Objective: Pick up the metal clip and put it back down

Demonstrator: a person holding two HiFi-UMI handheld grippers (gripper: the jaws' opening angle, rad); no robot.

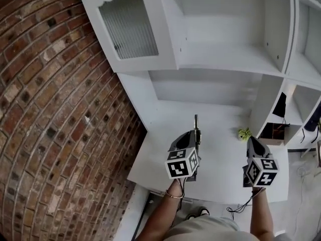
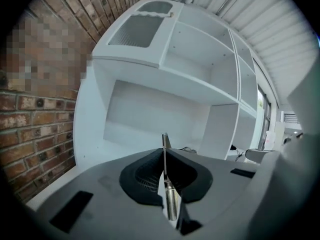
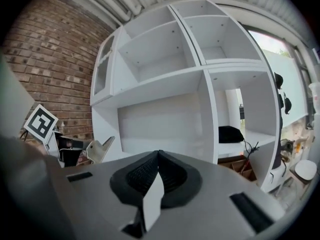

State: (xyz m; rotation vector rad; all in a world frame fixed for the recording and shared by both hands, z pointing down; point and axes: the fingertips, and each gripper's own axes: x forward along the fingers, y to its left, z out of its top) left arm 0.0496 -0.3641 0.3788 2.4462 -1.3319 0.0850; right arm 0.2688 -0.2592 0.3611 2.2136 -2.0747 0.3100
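My left tongs (image 1: 195,139) were clamped tight on the clip (image 1: 196,122). It stood out past the tips toward 12 o'clock as a thin metal blade. In the left gripper view it sat edge-on in the seam between the pads, with its tip just proud of them. I judged that the flat faces were against the pads for a reason: a strip this thin gives rubber nothing else to bite on, and it would likely pivot if caught by an edge.

The clip was clear of the desk (image 1: 220,159), held in the air over its middle and touching nothing else. So the pick-up looked done to me, and only setting it down was left.

My right tongs (image 1: 251,140) hung at 3 o'clock of the left, at much the same height. They were closed with nothing between them. I read that as parking: the clip is a one-hand job, and shut tongs held level are least likely to snag.

A small green thing (image 1: 244,133) lay on the desk at 11 o'clock of the right tongs, near the shelf unit (image 1: 225,54). I could not tell what it was. The bare stretch of desk beneath the left tongs looked the safer landing spot, well away from the brick wall (image 1: 55,109) at 9 o'clock.
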